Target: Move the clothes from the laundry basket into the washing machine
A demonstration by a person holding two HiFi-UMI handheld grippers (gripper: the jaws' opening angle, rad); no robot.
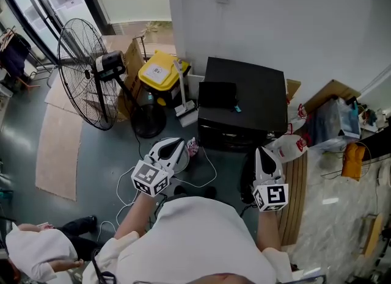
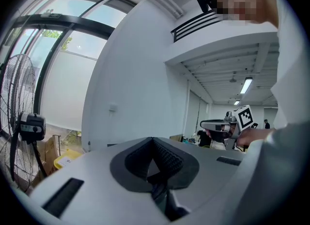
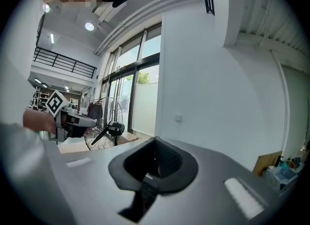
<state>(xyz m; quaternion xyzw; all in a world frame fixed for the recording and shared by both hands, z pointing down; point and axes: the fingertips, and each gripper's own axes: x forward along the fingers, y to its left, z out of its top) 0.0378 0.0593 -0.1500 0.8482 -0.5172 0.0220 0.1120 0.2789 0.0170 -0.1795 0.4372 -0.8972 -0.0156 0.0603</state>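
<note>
In the head view I hold both grippers level at chest height, above the floor and in front of a black box-shaped machine [image 1: 247, 96] that stands against the white wall. My left gripper [image 1: 176, 145] is shut and holds nothing. My right gripper [image 1: 263, 153] is shut too, and empty. In the left gripper view the left gripper [image 2: 154, 145] has its dark pads together, and the right gripper [image 2: 224, 125] shows off to the right. The right gripper view shows its own jaws closed [image 3: 156, 145] and the left gripper [image 3: 72, 120] at left. I see no laundry basket or clothes.
A large standing fan [image 1: 84, 75] is at the left, with a yellow bin [image 1: 160, 74] and cardboard boxes behind it. White cables [image 1: 204, 176] trail on the floor below the grippers. Bags [image 1: 292, 145] and a wooden board [image 1: 294, 197] lie to the right. Another person [image 1: 33, 251] crouches at lower left.
</note>
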